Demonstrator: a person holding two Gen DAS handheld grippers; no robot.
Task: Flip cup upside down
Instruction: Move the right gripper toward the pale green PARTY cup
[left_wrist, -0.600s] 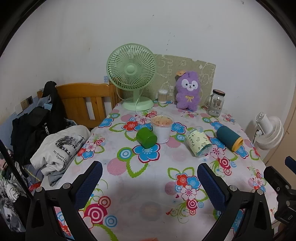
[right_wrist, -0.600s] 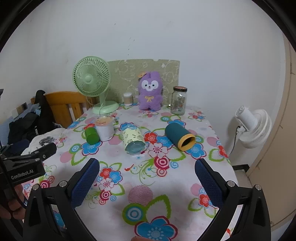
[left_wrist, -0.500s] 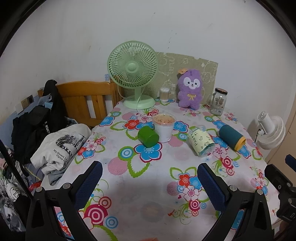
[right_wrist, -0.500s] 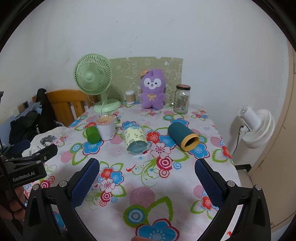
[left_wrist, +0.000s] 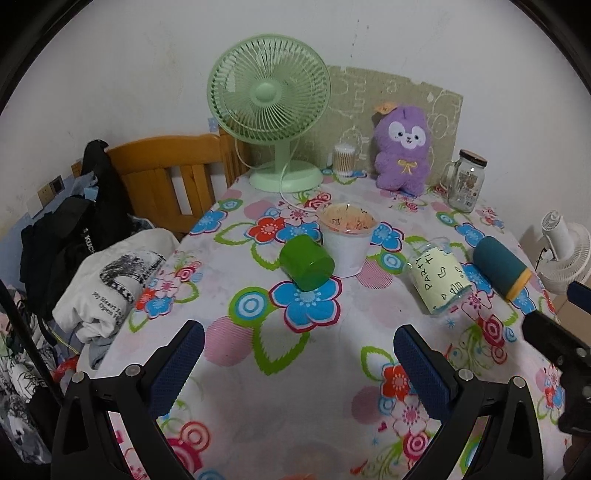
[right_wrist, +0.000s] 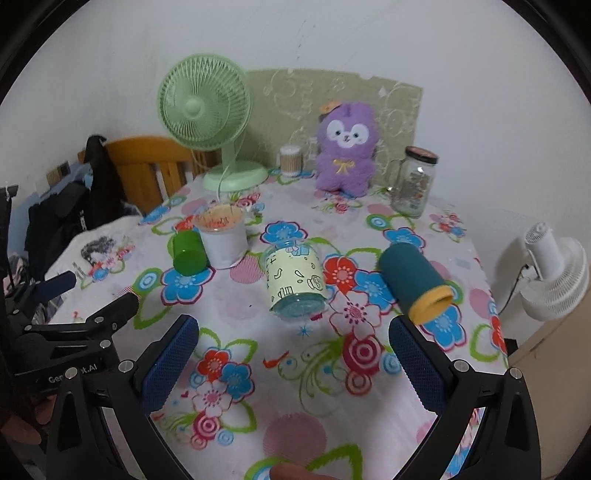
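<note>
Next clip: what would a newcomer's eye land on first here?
The loud flowered tablecloth and the three cups lying on their sides across it: green cup at left, yellow party cup in the middle, teal cup at right. Behind them stand a green fan and a purple plush.

A lived-in home room: ahead of the tools, a table under a flowered cloth (left_wrist: 295, 354) carries a mint-green desk fan (left_wrist: 271, 107) and a purple plush toy (left_wrist: 402, 147); left, clothes (left_wrist: 114, 280) heap beside a wooden chair (left_wrist: 173, 166).
</note>
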